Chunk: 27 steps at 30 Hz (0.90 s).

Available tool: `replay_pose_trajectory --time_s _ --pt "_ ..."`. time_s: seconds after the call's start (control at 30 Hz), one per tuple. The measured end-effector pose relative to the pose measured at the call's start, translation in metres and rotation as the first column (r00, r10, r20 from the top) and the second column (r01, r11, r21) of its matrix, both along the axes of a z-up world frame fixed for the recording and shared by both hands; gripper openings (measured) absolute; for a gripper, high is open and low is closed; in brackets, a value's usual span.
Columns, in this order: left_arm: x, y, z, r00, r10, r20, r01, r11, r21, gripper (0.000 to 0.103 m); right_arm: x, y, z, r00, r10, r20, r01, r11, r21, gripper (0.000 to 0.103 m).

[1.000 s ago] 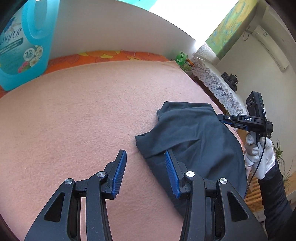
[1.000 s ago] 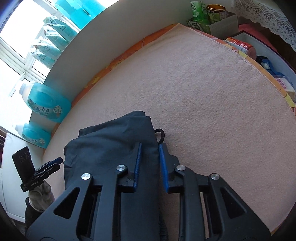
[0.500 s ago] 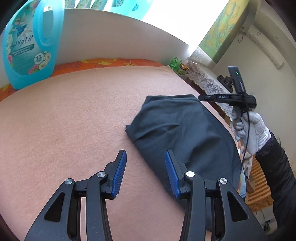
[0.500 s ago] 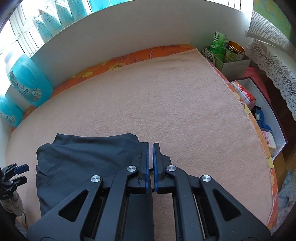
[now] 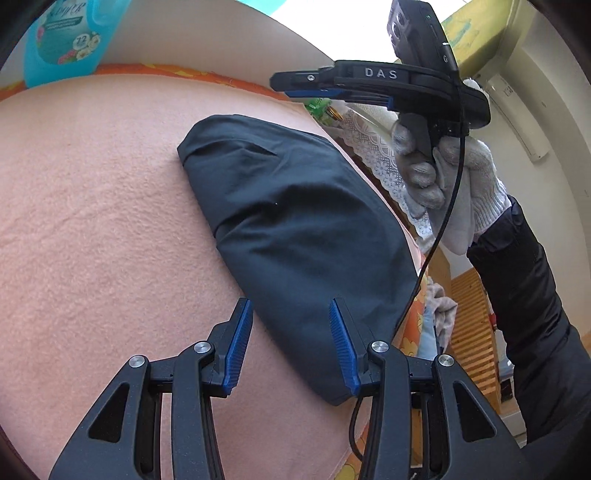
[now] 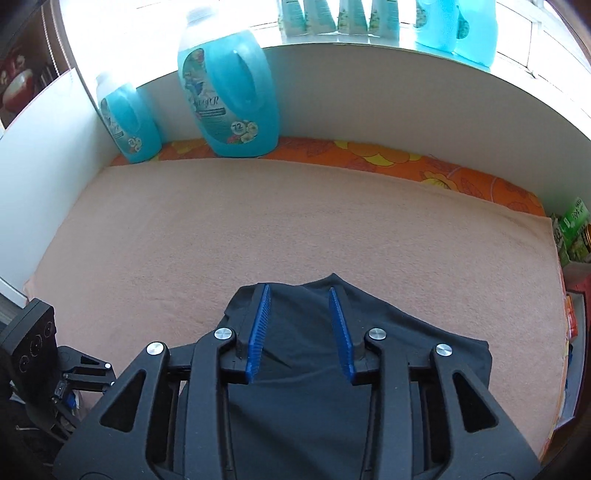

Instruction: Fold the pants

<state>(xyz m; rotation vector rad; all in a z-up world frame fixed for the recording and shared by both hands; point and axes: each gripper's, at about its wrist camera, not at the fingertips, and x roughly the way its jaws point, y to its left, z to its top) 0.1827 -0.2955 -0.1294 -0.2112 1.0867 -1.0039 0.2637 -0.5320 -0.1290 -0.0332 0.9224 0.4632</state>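
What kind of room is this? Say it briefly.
Probably a home room set up for laundry: detergent bottles by the window, a towel-covered table with dark pants, a wall air conditioner.

Peach blanket [image 6: 295,221] covers whole surface, orange floral sheet [image 6: 443,166] peeking out along far edge. Two blue detergent jugs at 11 o'clock against white wall: big one [image 6: 229,92], smaller one [image 6: 127,122] just left. Green boxes [image 6: 570,225] at 3 o'clock. Lace cloth [image 5: 373,147], painting [image 5: 476,33].
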Motion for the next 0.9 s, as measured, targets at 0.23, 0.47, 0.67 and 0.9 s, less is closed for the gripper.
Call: replay_pose_trajectory --time_s 0.23,0.47,0.67,0.9 --pt "-0.016 -0.004 -0.012 0.998 0.018 -0.055 -0.02 0.999 -0.034 0.042 0.041 0.062 -0.035 0.968 0.167 -0.189 -0.195 0.971 -0.14 0.041" --pt "-0.024 -0.011 -0.015 0.998 0.002 -0.057 -0.004 1.0 -0.026 0.041 0.05 0.081 -0.054 0.94 0.219 -0.26 -0.268 0.948 -0.17 0.041" --pt "-0.025 -0.016 -0.013 0.999 -0.003 -0.049 0.002 1.0 -0.018 0.02 0.036 0.095 -0.057 0.949 0.23 -0.217 -0.284 0.922 -0.264 0.005" --pt "-0.034 -0.02 -0.005 1.0 -0.031 0.002 0.031 0.999 -0.017 0.01 0.032 0.081 -0.029 0.981 0.153 -0.121 -0.178 0.954 -0.24 0.001"
